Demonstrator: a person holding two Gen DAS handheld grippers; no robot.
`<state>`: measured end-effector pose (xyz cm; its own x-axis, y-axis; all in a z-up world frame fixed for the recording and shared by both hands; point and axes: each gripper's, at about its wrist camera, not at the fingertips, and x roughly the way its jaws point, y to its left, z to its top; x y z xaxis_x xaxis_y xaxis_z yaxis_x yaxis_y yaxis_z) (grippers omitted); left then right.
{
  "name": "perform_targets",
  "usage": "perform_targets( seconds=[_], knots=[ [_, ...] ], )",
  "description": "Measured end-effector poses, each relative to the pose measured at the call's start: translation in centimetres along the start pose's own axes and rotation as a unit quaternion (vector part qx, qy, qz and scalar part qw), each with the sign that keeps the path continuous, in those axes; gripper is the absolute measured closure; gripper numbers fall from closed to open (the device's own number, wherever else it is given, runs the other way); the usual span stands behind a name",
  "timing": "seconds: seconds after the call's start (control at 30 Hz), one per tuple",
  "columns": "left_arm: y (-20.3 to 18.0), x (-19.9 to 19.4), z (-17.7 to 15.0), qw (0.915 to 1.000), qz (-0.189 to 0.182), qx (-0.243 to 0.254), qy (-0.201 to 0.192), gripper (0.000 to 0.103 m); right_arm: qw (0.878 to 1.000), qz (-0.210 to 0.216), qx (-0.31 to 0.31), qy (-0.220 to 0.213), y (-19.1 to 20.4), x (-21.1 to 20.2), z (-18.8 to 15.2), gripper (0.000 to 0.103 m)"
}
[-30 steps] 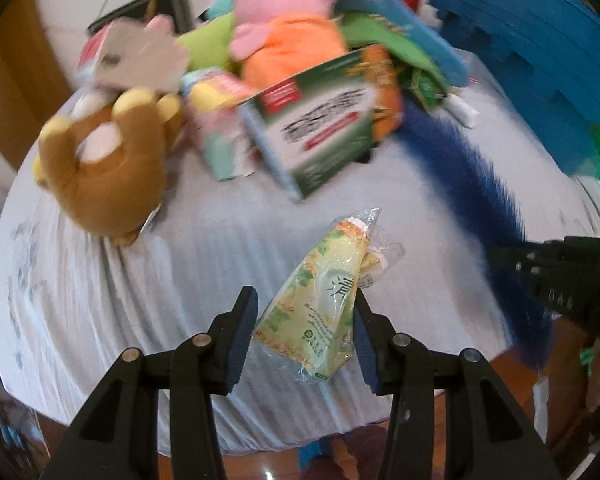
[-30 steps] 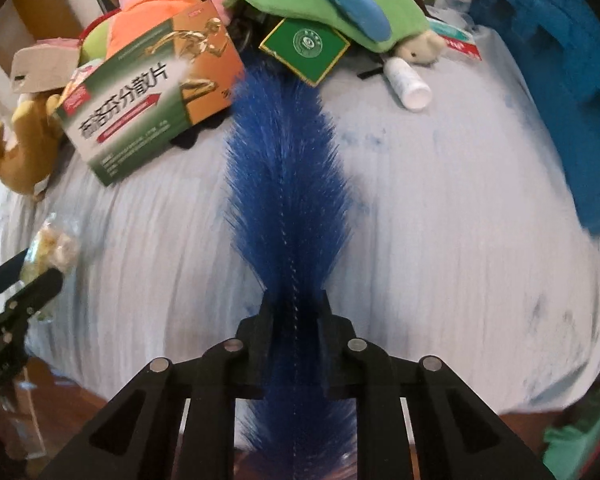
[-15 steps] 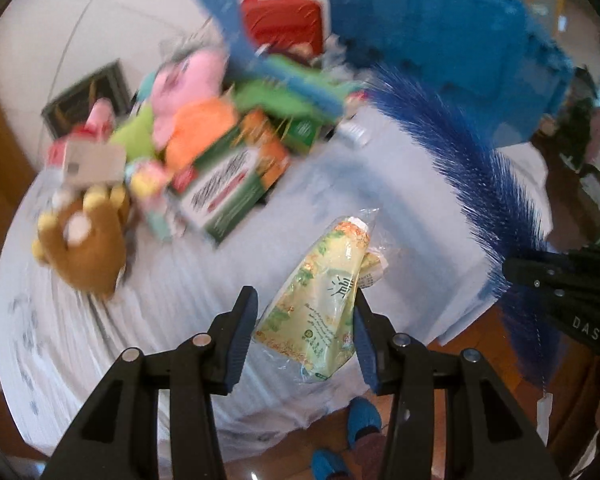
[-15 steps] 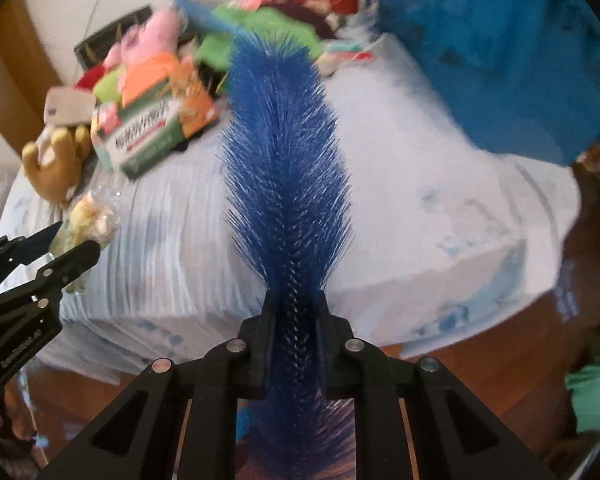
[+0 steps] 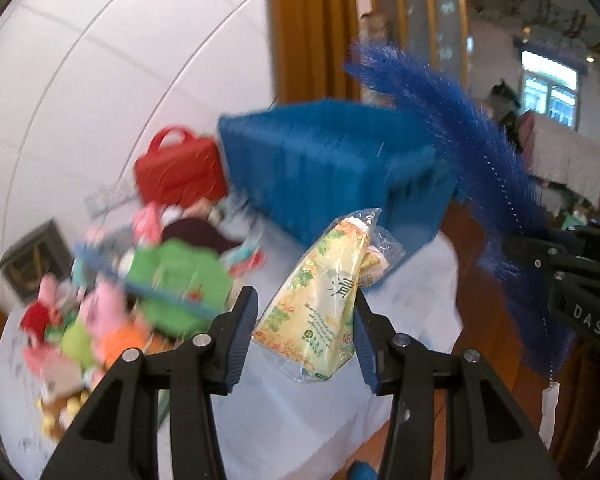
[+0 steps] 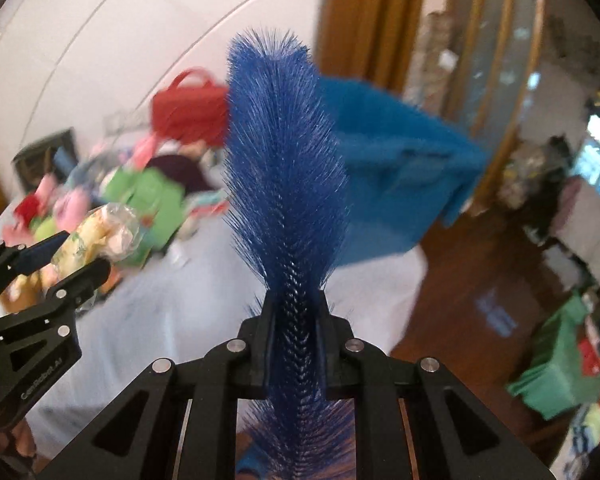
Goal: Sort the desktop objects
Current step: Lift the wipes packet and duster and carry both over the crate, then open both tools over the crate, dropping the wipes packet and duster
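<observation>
**Both items aloft, the blue bin next**

While the yellow-green snack packet [image 5: 320,300] hangs clear of the table at the lower centre of the left wrist view, the blue bristle brush [image 6: 286,184] stands upright through the middle of the right wrist view, its tip in the upper centre. Both appear to be in the carry step of the sort, lifted above the white-clothed table [image 5: 300,420]. The blue bin [image 5: 332,176], above centre in the left view, looks the likely destination, so the next move seems to call for bringing each item over its open top before letting go; the brush's length may need tilting to fit.

The left gripper [image 5: 304,320] is partly spread, its pads pinching the packet from both sides. The right gripper [image 6: 294,316] is pressed nearly together, clamping the brush's twisted stem. Left of the bin sit a red bag [image 5: 180,172] and a blurred heap of plush toys [image 5: 112,308], all unsorted.
</observation>
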<state>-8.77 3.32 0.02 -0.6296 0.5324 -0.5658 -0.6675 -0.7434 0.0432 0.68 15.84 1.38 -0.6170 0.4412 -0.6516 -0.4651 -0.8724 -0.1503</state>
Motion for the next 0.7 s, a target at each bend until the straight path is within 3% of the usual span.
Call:
perform_targets(
  seconds=[0.2,0.4,0.53,0.7],
  knots=[
    [-3.2,2.6,9.8,0.9993,-0.002,0.013,-0.036,0.058,0.998,-0.038,0.013,-0.047,-5.4,0.0,7.9,0.088],
    [-6.3,8.5,18.9,0.9969,0.037,0.035,-0.061,0.058,0.995,-0.056,-0.002,-0.082,-10.1,3.8,17.4,0.088],
    [-7.7,15.1,24.4,0.9973,0.045,0.042,-0.041,0.058,0.993,-0.059,-0.023,-0.098,-12.2,8.0,23.9,0.088],
    [-7.6,23.5,29.1,0.9983,0.044,0.032,0.017,0.058,0.995,-0.047,-0.044,-0.072,-14.0,15.5,31.0,0.088]
  ],
)
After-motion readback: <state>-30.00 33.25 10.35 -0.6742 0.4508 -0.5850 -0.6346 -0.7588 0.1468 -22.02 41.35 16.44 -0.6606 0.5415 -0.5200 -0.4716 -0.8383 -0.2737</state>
